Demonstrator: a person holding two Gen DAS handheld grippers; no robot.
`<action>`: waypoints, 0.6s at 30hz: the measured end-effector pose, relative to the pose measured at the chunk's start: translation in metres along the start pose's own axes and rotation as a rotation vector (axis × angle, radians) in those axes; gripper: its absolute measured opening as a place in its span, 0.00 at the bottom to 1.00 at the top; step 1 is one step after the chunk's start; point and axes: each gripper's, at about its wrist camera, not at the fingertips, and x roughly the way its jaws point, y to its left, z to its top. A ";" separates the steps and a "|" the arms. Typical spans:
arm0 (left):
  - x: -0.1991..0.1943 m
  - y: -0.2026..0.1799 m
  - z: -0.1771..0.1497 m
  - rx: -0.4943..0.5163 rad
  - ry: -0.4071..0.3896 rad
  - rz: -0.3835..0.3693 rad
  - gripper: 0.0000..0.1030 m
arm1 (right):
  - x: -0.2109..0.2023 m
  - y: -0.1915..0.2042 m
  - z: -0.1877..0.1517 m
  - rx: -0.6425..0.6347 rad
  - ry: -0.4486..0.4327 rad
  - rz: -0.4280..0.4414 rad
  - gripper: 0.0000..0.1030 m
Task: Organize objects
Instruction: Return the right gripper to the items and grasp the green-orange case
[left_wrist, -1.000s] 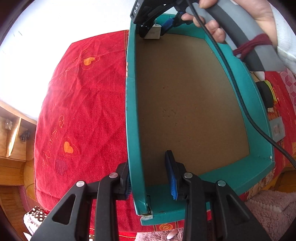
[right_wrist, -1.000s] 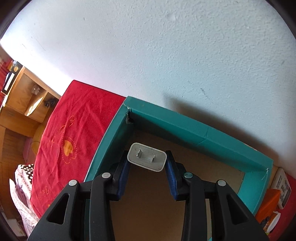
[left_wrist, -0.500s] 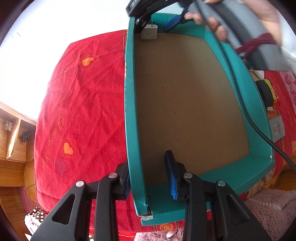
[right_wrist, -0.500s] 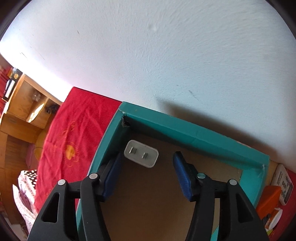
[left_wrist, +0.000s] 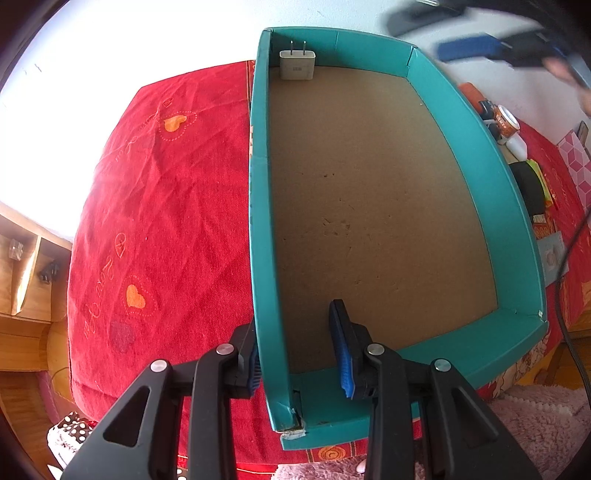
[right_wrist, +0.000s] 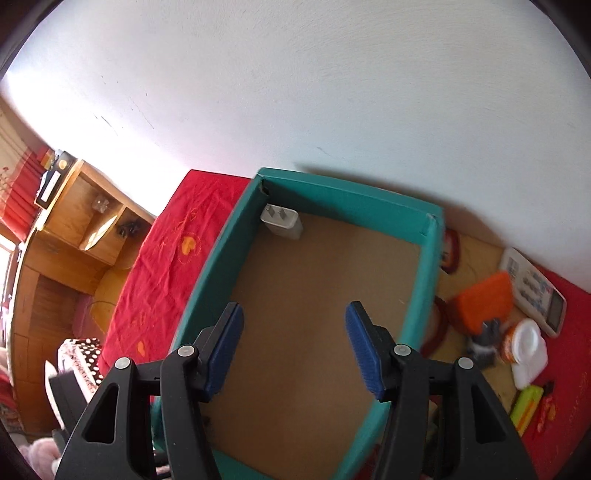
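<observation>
A teal box with a brown floor lies on a red cloth. A white plug charger stands prongs-up in its far left corner, free of any gripper. My left gripper is shut on the box's left wall near the front corner, one pad outside and one inside. My right gripper hangs open above the box, well back from the charger, with nothing between its pads. In the left wrist view, one of its blue pads shows blurred at top right.
To the right of the box lie an orange case, a white remote, a white-lidded jar and a green-yellow item. A black cable hangs at the right. A white wall stands behind, and a wooden shelf at the left.
The right gripper opened and let go of the charger, leaving it in the far left corner. It then drew back up and to the right. The left gripper stayed put.
</observation>
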 end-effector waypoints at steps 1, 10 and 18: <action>0.000 0.000 0.000 -0.001 -0.002 0.000 0.29 | -0.004 -0.001 -0.006 0.000 -0.007 -0.011 0.57; -0.003 -0.004 -0.003 -0.002 -0.015 -0.005 0.29 | -0.063 -0.082 -0.074 0.094 -0.027 -0.142 0.57; -0.006 -0.007 -0.010 0.000 -0.017 0.000 0.29 | -0.069 -0.174 -0.129 0.408 -0.036 -0.197 0.57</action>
